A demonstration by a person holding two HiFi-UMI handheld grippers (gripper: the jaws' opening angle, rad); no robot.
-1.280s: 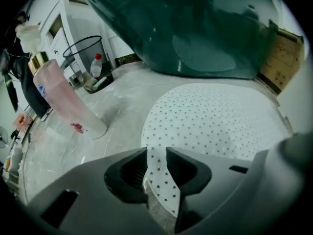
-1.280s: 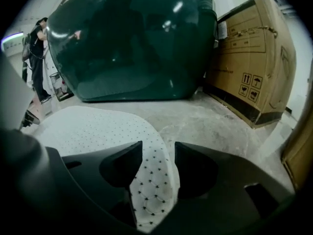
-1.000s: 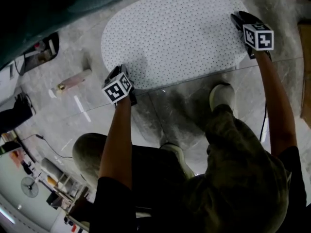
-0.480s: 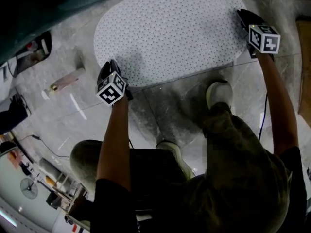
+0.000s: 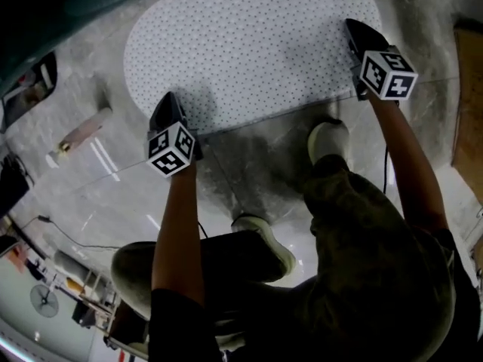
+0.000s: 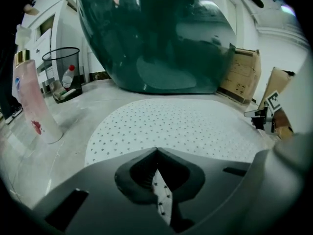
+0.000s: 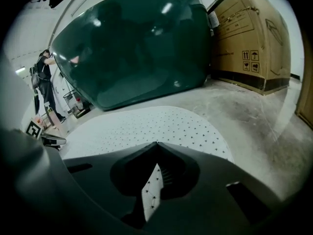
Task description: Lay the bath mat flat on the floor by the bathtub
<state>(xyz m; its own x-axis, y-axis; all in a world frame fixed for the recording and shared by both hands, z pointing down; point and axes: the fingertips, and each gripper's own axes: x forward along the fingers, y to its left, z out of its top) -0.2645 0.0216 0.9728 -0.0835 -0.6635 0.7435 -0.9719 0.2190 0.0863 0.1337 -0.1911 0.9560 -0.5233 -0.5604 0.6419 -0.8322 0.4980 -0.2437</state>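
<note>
The white dotted oval bath mat (image 5: 249,44) lies on the grey floor in front of the dark green bathtub (image 6: 156,38). My left gripper (image 5: 169,102) is at the mat's near left edge. Its jaws have just been closing, and a strip of mat (image 6: 159,185) is pinched between them. My right gripper (image 5: 353,30) is at the mat's near right end. Its jaws have also just been closing, and they hold a fold of mat (image 7: 151,187). From the right gripper view the bathtub (image 7: 132,48) rises just beyond the mat (image 7: 146,126).
A pink bottle (image 6: 32,102) stands on the floor left of the mat. A wire bin (image 6: 61,70) sits beyond it. Cardboard boxes (image 7: 249,38) stand right of the tub. The person's shoes (image 5: 328,138) are planted just short of the mat's near edge.
Both grippers have shifted at the mat's near edge and closed on it. In the head view the mat now sits further left, and the right gripper has moved in over its end.
</note>
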